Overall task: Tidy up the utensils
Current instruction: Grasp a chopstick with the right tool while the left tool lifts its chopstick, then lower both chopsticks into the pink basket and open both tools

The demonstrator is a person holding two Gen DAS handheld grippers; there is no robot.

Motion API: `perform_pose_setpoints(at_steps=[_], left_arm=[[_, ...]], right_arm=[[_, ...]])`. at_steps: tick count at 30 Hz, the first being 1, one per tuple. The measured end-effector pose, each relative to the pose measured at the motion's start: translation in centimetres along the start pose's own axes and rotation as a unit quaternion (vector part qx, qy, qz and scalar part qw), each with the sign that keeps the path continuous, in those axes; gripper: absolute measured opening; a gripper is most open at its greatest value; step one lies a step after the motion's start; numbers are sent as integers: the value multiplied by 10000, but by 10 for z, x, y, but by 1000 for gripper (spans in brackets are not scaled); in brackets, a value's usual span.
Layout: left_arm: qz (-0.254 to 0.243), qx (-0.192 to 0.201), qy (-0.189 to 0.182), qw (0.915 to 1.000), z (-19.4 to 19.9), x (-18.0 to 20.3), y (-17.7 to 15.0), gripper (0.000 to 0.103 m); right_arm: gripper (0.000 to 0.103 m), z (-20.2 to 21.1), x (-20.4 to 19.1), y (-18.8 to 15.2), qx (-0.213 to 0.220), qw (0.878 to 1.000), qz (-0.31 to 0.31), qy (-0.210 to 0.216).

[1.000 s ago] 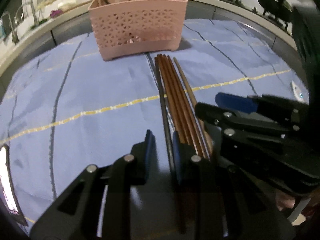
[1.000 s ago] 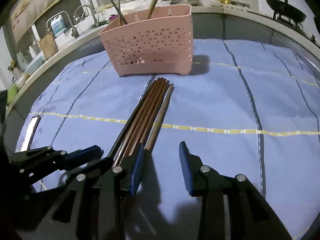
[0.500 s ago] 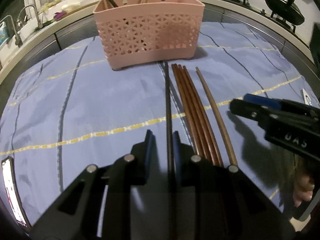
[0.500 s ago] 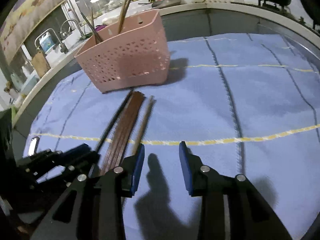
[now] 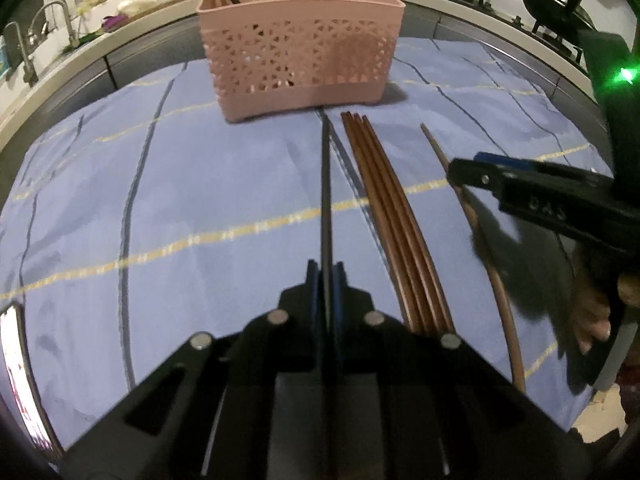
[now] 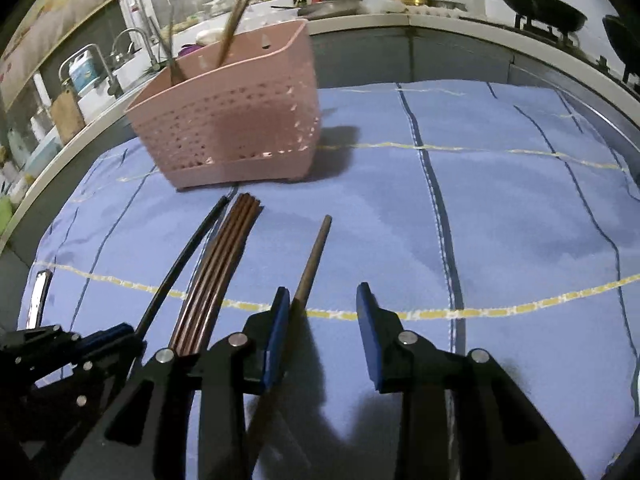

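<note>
Blue cloth (image 5: 224,184) on counter, pink basket (image 5: 300,52), chopsticks (image 5: 384,184) lying

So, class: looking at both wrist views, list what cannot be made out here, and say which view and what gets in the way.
- Near ends of the reddish chopsticks: left wrist view, under the left tool.
- Lower parts of the utensils inside the pink basket: both views, behind its wall.
- Near end of the light brown chopstick: right wrist view, hidden under the right tool.
- Bright object at cloth's left edge: cut off, glare.

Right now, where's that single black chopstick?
The black chopstick is clamped in the left gripper, pointing at the pink basket, just left of the reddish-brown chopsticks.
</note>
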State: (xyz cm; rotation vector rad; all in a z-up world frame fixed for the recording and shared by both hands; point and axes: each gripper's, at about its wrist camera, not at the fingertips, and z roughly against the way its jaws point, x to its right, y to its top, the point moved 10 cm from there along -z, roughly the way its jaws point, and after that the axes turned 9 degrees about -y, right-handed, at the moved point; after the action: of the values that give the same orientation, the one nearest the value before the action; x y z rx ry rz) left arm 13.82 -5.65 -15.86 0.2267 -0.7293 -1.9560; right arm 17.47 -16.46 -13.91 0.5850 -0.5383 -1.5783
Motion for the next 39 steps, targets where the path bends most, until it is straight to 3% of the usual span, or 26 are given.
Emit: perform_pose_setpoints(at_steps=[7,10,14,16,21,27,31,39], left_arm=[[-305,25,126,9995,-32,1,47,7],[-282,95,17,9996,-42,-1,64,7],[-213,72,-125,9997,-44,-1,71,5],[-142,235,-243,9993,-30,0,72,5],[-8,1118,-510,9924,47,5,91,5],[-53,2120,-662,9750,137,14,97,5],[-75,2329,-621,9705,158,22,82,5],[-210,2393,-608,9688,175,20,85,5]], right_arm=[[35,-15,-17,15,78,9993,351,-119],[9,-21,-23,20,114,9991,412,-15],[5,-22,-29,24,-131,9987,249,414],[5,-6,-29,33,8,9977,123,667],[5,60,-29,62,862,9906,-45,1056],[5,137,-26,86,1948,9717,-269,1305],[5,160,-22,83,2297,9662,-277,1134],[5,169,-28,83,2257,9676,-272,1098]])
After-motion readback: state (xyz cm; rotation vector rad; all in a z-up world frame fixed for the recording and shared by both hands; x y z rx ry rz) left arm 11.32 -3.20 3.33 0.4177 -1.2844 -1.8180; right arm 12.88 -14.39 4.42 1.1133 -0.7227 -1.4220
